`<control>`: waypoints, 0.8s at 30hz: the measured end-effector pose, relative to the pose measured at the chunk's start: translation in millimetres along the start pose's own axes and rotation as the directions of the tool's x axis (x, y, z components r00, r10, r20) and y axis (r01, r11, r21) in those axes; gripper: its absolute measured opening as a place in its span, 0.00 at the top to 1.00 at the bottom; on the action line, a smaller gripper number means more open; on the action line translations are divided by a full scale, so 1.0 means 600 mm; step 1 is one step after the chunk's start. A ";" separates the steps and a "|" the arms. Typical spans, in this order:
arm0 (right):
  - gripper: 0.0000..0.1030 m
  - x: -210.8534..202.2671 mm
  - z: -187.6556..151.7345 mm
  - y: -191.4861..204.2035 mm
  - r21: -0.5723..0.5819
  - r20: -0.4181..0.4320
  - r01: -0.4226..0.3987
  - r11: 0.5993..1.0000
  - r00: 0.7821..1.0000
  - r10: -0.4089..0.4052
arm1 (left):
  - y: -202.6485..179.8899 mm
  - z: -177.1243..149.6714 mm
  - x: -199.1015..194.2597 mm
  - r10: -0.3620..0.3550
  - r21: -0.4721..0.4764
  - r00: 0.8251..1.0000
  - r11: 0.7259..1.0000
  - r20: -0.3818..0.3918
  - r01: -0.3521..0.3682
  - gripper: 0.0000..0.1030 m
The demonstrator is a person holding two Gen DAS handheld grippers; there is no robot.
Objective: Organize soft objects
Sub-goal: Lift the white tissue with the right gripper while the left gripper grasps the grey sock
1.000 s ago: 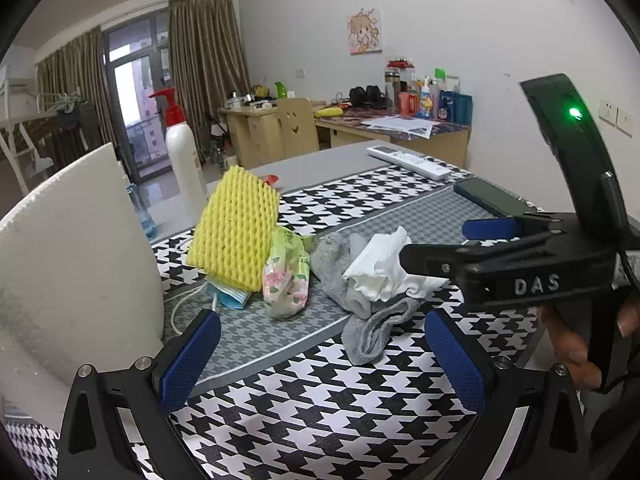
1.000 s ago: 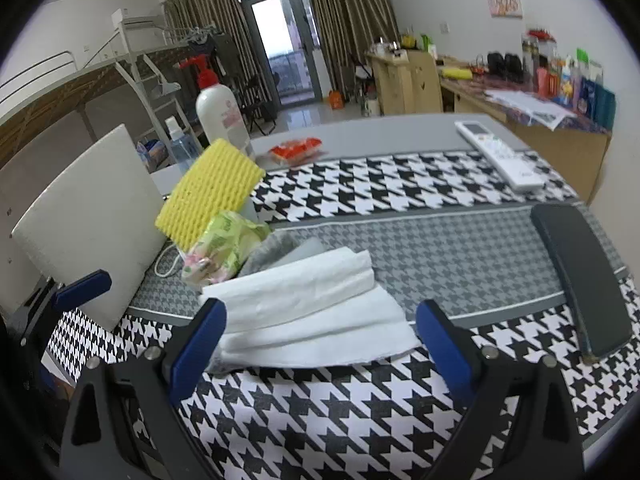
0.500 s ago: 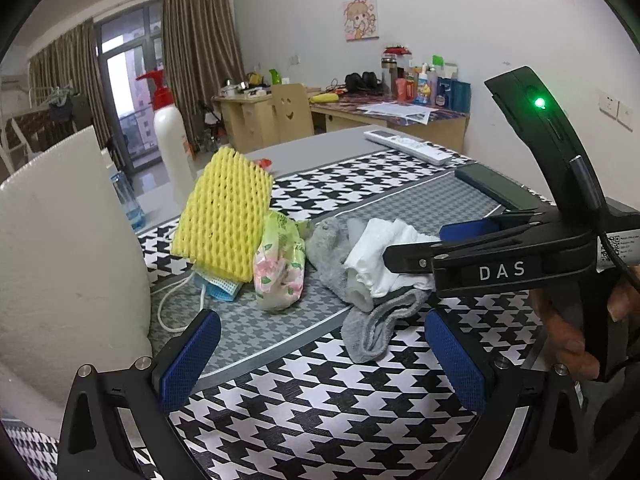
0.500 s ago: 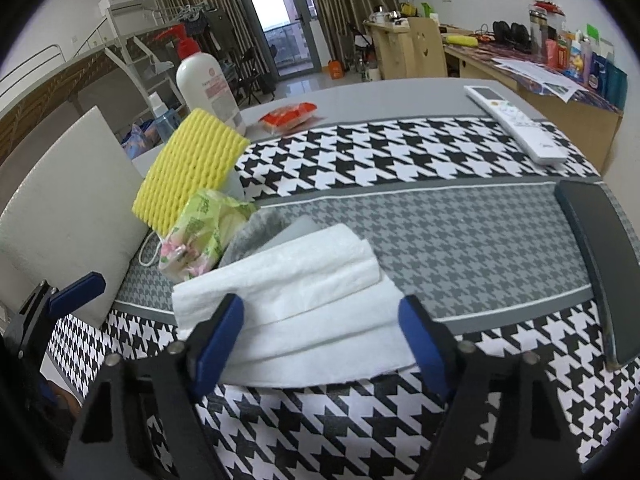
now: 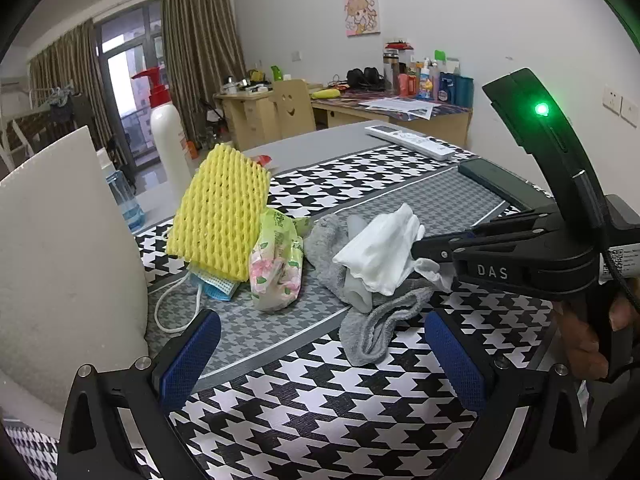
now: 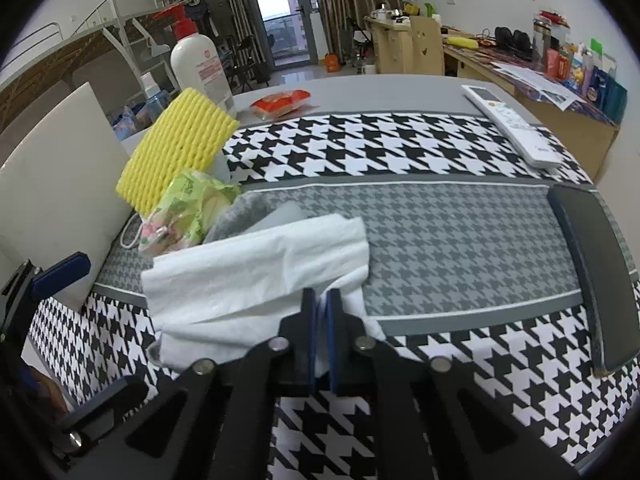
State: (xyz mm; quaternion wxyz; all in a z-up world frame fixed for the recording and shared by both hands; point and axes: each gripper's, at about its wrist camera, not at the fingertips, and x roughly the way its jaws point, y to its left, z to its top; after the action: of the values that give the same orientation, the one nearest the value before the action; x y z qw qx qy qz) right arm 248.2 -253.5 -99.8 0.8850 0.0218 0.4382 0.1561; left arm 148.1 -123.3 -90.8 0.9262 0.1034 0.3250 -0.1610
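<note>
A pile of soft things lies on the houndstooth cloth: a folded white towel point(image 6: 256, 276), a grey sock point(image 5: 376, 324) under it, a green floral tissue pack point(image 5: 276, 268), a yellow foam net point(image 5: 220, 216) and a blue face mask point(image 5: 212, 286). My right gripper point(image 6: 322, 308) is shut on the near edge of the white towel; it also shows in the left wrist view point(image 5: 420, 248). My left gripper point(image 5: 320, 356) is open and empty, low over the cloth in front of the pile.
A white foam board point(image 5: 60, 260) stands at the left. A white pump bottle point(image 6: 200, 68), a red snack pack point(image 6: 280, 102), a white remote point(image 6: 512, 124) and a dark flat case point(image 6: 592, 272) lie around the table. A cluttered desk is behind.
My right gripper has closed from wide open onto the near edge of the white towel, which now bunches up. My left gripper has stayed open and shifted slightly.
</note>
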 end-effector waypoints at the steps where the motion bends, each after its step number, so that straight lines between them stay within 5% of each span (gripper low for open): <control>1: 0.95 -0.003 0.001 0.000 0.002 0.006 -0.003 1.000 1.000 0.003 | -0.001 0.000 0.000 0.003 -0.001 1.000 1.000 0.000 -0.003 0.01; 24: 0.95 -0.093 -0.004 -0.094 0.113 0.129 0.112 0.987 0.984 -0.127 | -0.023 0.020 0.024 -0.013 0.000 1.000 1.000 -0.012 0.013 0.01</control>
State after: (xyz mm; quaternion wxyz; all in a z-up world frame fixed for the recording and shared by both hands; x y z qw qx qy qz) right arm 229.3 -323.6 -68.2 0.9181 0.0524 0.3851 0.0775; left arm 160.7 -143.0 -92.1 0.9231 0.1025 0.3312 -0.1663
